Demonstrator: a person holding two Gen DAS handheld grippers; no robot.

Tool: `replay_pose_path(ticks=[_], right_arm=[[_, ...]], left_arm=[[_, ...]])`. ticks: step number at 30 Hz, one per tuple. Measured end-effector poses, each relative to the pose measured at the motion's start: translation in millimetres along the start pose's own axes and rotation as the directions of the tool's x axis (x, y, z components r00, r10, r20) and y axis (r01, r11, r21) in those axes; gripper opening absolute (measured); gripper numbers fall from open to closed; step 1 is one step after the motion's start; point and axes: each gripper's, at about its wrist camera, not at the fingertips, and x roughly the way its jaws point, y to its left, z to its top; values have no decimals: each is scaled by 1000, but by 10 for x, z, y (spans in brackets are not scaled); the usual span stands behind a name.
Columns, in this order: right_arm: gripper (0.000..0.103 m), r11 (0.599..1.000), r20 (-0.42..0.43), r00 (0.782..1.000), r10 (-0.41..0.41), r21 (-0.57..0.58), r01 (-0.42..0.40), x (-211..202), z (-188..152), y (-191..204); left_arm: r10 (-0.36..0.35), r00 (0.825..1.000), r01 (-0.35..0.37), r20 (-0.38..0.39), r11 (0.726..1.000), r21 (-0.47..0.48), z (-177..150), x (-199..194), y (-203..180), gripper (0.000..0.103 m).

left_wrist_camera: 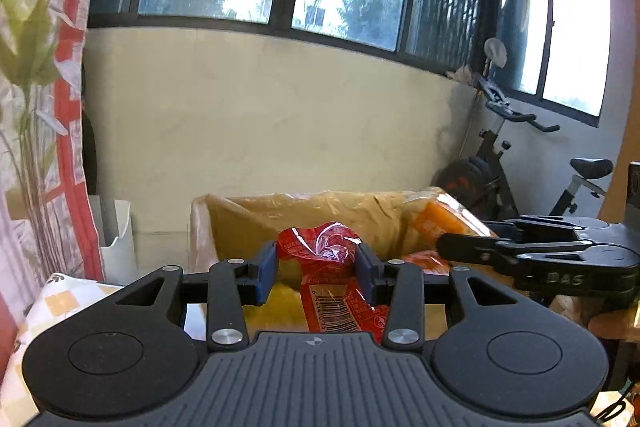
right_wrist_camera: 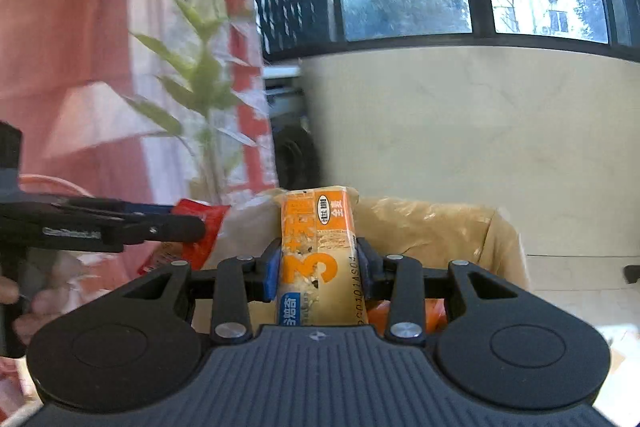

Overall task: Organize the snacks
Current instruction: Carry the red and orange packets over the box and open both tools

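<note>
My left gripper (left_wrist_camera: pixel 316 269) is shut on a red snack packet (left_wrist_camera: pixel 320 251) with a barcode, held over a cardboard box (left_wrist_camera: pixel 256 223) lined with clear plastic. My right gripper (right_wrist_camera: pixel 318 269) is shut on an orange and white snack packet (right_wrist_camera: pixel 316 247), held upright over the same box (right_wrist_camera: pixel 440 231). In the left wrist view the right gripper (left_wrist_camera: pixel 444 245) reaches in from the right with the orange packet (left_wrist_camera: pixel 436 219) at the box's right side. In the right wrist view the left gripper (right_wrist_camera: pixel 200 227) comes in from the left with the red packet (right_wrist_camera: pixel 200 231).
A pale wall (left_wrist_camera: pixel 260 115) under dark-framed windows stands behind the box. A patterned curtain (left_wrist_camera: pixel 36 107) hangs at the left. An exercise bike (left_wrist_camera: pixel 500 163) stands at the right. A white bin (left_wrist_camera: pixel 120 239) sits left of the box. More orange packets (right_wrist_camera: pixel 434 311) lie inside the box.
</note>
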Motion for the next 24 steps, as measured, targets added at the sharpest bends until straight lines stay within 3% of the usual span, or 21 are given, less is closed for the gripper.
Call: replay_pose_path(ticks=[7,16,22,24], right_arm=[[39,994,-137,986,-96,31,101,729,91,-178],[41,990,-196,973,-125,40,135,910,-15,-203],[68,989,-165,977,-135,32,142,772,60,-177],[75,990,-154,979,-132,27,138,694,92,-157]], left_arm=[[57,995,-58,-86,998,-9,122,561,47,44],[90,986,-91,-142,996,-3,85,764,93,48],[105,985,-107,-133,994,-6,118,638,106,70],[114,986,-114,-124,993,6,160,608,100,72]])
